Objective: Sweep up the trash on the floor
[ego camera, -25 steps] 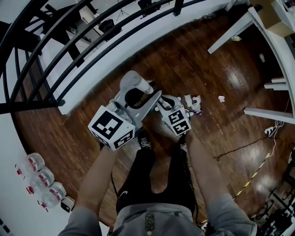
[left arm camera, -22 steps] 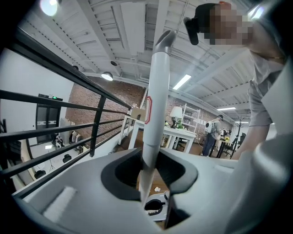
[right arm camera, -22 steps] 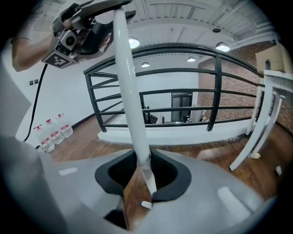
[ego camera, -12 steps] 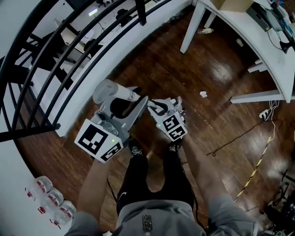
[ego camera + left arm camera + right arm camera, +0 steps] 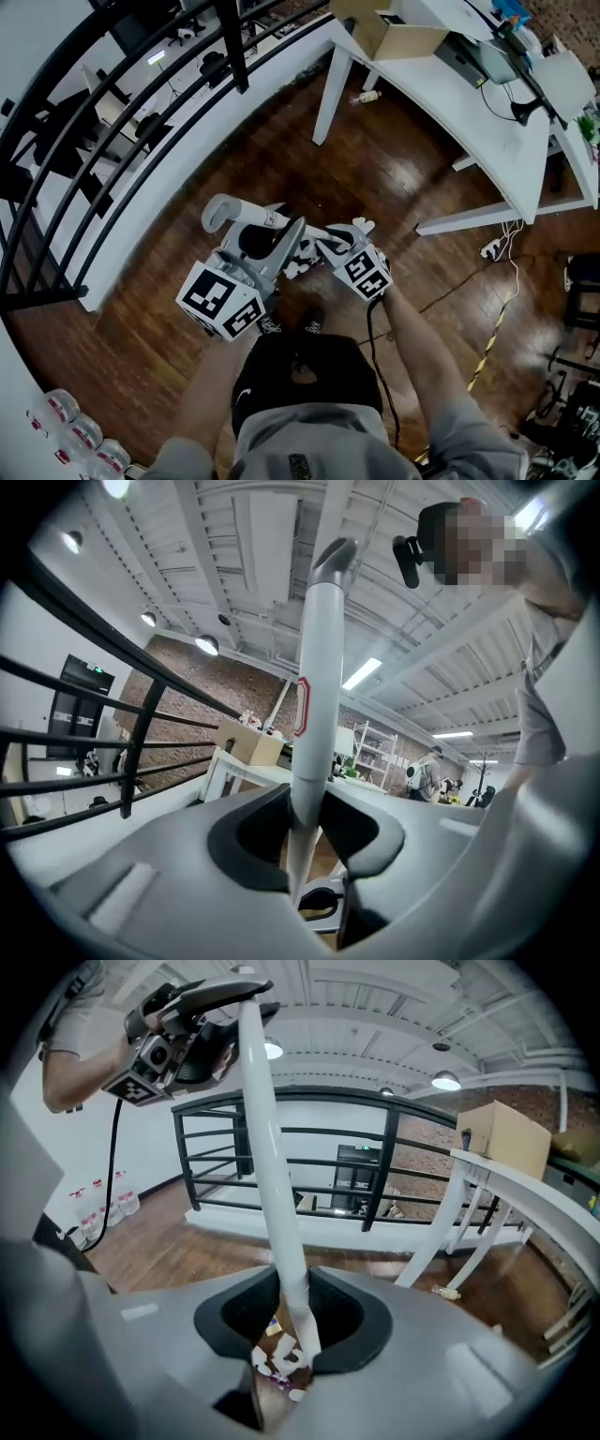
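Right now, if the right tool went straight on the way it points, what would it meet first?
The right tool is shut on the white handle, so that sits in its line. Past the handle it would probably reach the white paper scraps on the wood floor, though depth is unclear.

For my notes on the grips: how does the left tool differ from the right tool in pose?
Left tool points level; right tool tilts down toward the floor. Left tool sits higher than right tool. Both are shut on a white pole.
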Available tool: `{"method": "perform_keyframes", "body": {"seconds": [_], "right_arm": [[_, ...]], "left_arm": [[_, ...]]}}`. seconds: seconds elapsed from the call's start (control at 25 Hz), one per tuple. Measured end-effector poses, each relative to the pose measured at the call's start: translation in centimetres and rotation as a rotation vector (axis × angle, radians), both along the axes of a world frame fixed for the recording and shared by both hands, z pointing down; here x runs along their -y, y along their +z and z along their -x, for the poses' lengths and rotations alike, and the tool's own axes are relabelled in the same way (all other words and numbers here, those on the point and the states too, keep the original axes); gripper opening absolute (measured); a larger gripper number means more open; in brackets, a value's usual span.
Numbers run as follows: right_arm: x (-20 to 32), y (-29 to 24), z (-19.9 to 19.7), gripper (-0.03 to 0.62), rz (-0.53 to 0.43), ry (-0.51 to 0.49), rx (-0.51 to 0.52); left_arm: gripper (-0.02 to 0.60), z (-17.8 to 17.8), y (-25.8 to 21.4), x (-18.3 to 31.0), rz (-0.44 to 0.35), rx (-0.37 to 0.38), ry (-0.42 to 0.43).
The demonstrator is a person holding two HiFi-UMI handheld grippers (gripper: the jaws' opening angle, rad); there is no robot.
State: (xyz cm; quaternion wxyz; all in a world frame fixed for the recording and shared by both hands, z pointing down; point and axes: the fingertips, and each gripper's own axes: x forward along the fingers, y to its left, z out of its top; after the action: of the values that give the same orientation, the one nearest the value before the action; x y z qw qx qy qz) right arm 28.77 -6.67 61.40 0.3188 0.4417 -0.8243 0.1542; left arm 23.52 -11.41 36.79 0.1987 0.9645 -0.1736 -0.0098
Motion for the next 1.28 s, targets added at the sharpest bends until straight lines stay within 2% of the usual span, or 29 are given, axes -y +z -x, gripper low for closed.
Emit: {"method": "perform_keyframes", "body": {"seconds": [0.2, 0.36, 0.52, 0.64, 0.76, 0.88, 1.04, 1.16, 1.28], "right_arm": [[-1.3, 3.1, -8.1, 0.092, 0.064, -0.094, -0.056], [-2.1, 7.1, -13.5, 0.092, 0.136, -0.179, -0.036], [-1.8, 9.9, -17.0, 0.092, 0.177, -0.345, -0.028], [-2.8, 12.4, -18.6, 0.092, 0.196, -0.463, -0.019], [-2.3, 13.8, -18.3, 0.092, 0.169, -0.545, 0.011], [-0.8, 15.1, -15.9, 0.094, 0.158, -0.628, 0.017], [-2.4, 17.1, -11.8, 0.095, 0.204, -0.796, 0.009], [-3.9, 17.7, -8.0, 0.097, 0.222, -0.863, 0.030], [-5.0, 17.6, -4.1, 0.098, 0.223, -0.911, 0.060]], "left_arm": [[0.092, -6.6, 4.0, -0.5, 0.070, -0.024, -0.063], [0.092, -12.2, 7.9, -0.6, 0.107, -0.009, -0.141], [0.094, -16.2, 10.1, -1.0, 0.119, 0.017, -0.287], [0.095, -17.9, 12.6, -2.4, 0.134, 0.028, -0.383], [0.097, -16.7, 13.8, -2.2, 0.122, 0.001, -0.497], [0.092, -14.0, 15.2, -1.8, 0.119, 0.040, -0.600], [0.091, -9.2, 17.6, -3.9, 0.200, 0.090, -0.736], [0.089, -4.8, 18.4, -5.7, 0.242, 0.100, -0.836], [0.089, -1.2, 18.1, -7.2, 0.244, 0.117, -0.912]]}}
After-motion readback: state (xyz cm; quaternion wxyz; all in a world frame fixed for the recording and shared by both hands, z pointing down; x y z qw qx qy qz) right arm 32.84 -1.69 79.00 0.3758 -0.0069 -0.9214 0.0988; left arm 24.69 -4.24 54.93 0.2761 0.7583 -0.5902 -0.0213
